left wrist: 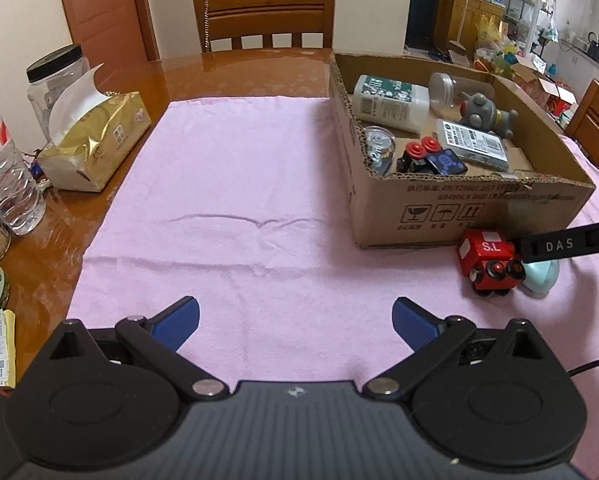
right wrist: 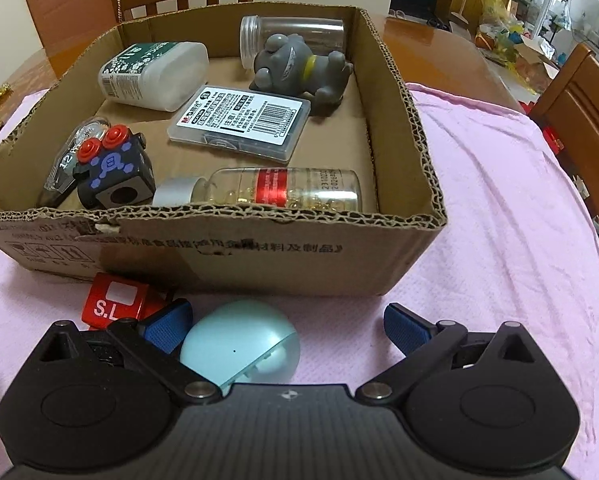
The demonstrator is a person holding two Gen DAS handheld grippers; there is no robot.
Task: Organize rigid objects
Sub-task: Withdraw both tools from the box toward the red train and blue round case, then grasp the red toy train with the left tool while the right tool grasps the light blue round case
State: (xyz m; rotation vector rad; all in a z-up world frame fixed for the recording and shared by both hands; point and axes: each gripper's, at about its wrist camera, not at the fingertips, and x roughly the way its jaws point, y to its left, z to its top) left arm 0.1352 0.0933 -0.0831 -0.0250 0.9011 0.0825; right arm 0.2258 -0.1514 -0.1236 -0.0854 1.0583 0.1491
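Observation:
A cardboard box (right wrist: 403, 120) on the pink cloth (left wrist: 235, 216) holds a white bottle (right wrist: 155, 74), a grey toy dog (right wrist: 299, 68), a clear case (right wrist: 241, 120), a glass vial (right wrist: 275, 190), a fidget cube (right wrist: 115, 172) and more. In front of the box lie a red toy train (left wrist: 489, 260) and a pale blue egg-shaped object (right wrist: 239, 348). My right gripper (right wrist: 287, 326) is open, and the egg lies between its fingers near the left one. The train (right wrist: 115, 300) is just left of it. My left gripper (left wrist: 295, 318) is open and empty over the cloth.
A gold tissue pack (left wrist: 95, 140), a black-lidded jar (left wrist: 57, 76) and a water bottle (left wrist: 3, 168) stand at the table's left edge. Wooden chairs stand at the far side (left wrist: 263, 16) and at the right (right wrist: 579, 96). The box (left wrist: 451, 208) sits at the right.

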